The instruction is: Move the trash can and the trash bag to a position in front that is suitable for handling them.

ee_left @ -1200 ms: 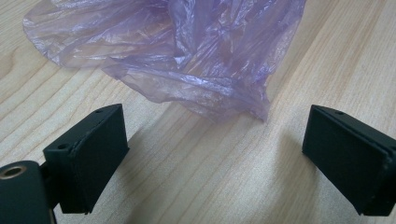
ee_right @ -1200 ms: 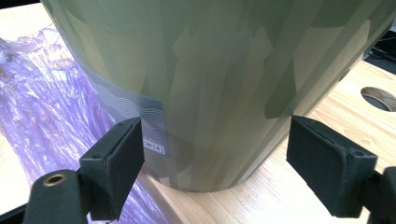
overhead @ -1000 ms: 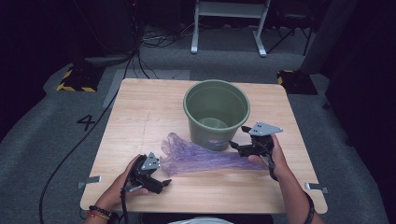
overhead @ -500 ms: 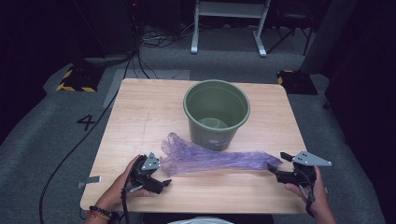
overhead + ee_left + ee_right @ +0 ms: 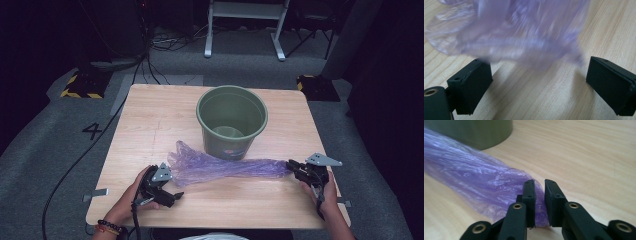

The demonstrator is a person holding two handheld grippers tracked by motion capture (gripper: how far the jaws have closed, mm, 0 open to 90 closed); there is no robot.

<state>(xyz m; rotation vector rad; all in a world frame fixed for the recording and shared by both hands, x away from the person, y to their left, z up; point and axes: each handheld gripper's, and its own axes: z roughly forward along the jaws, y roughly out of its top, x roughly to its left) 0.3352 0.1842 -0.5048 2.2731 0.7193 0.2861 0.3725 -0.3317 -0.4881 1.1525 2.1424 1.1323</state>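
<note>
A purple plastic bag (image 5: 227, 169) lies stretched across the near half of the wooden bench (image 5: 150, 120), its long body running from about eight o'clock to four o'clock just in front of a green bucket (image 5: 231, 121) that stands upright near the bench's middle. The right gripper (image 5: 295, 169), at four o'clock, has just been closing its jaws and now pinches the bag's narrow end; in the right gripper view the film is bunched in the slim gap between the black pads (image 5: 529, 195). The left gripper (image 5: 167, 197) rests at seven o'clock, held by a hand with a beaded bracelet, its jaws spread wide and released, with the bag's ruffled open end (image 5: 506, 30) lying just beyond them, blurred.
</note>
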